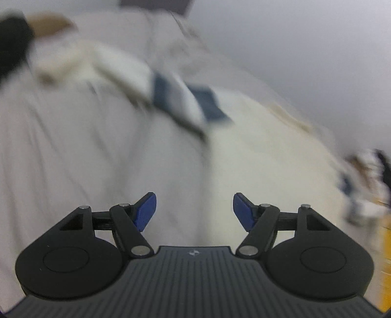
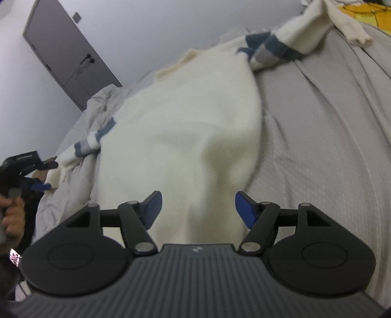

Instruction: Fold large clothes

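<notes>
A large cream sweater [image 2: 185, 127] with blue and grey sleeve bands lies spread on a grey bed sheet [image 2: 317, 146]. Its right sleeve [image 2: 281, 46] stretches to the upper right, its left sleeve [image 2: 85, 144] to the left. My right gripper [image 2: 198, 208] is open and empty just above the sweater's hem. In the blurred left wrist view, the sweater [image 1: 256, 151] and a banded sleeve [image 1: 185, 100] lie ahead. My left gripper [image 1: 194, 210] is open and empty; it also shows in the right wrist view [image 2: 46, 176] by the left sleeve's cuff.
A dark door [image 2: 70, 49] stands in the grey wall beyond the bed. A rumpled duvet [image 2: 102, 100] lies at the bed's far side. Yellow fabric [image 2: 366, 12] shows at the top right. The person's hand [image 2: 12, 215] holds the left gripper.
</notes>
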